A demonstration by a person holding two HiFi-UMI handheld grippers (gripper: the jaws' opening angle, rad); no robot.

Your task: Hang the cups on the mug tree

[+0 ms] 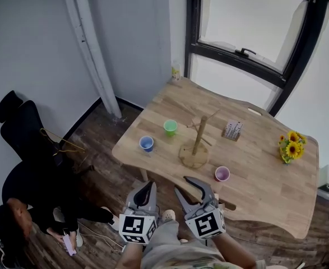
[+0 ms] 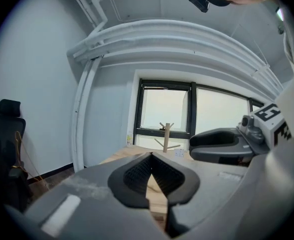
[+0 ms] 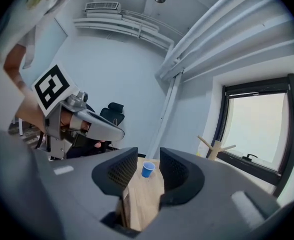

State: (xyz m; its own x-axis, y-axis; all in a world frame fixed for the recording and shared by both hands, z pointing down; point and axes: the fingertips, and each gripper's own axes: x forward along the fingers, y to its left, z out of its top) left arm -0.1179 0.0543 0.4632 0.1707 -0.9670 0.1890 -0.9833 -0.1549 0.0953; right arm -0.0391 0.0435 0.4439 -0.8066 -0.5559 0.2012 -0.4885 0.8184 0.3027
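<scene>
A wooden mug tree [image 1: 195,144] stands bare in the middle of the light wood table [image 1: 265,189]. Around it sit a blue cup [image 1: 147,143], a green cup [image 1: 170,127] and a pink cup [image 1: 222,174], all upright on the tabletop. My left gripper [image 1: 149,186] hangs just short of the table's near edge, jaws shut and empty. Beside it my right gripper [image 1: 182,185] is open with nothing between the pads. In the right gripper view the blue cup [image 3: 147,169] shows far off through the gap. The left gripper view looks toward the mug tree [image 2: 166,136].
A small card holder [image 1: 232,129] and a bunch of sunflowers [image 1: 290,145] stand at the table's far right. A person [image 1: 18,217] sits on the floor at the left near a black office chair [image 1: 18,122]. A window runs behind the table.
</scene>
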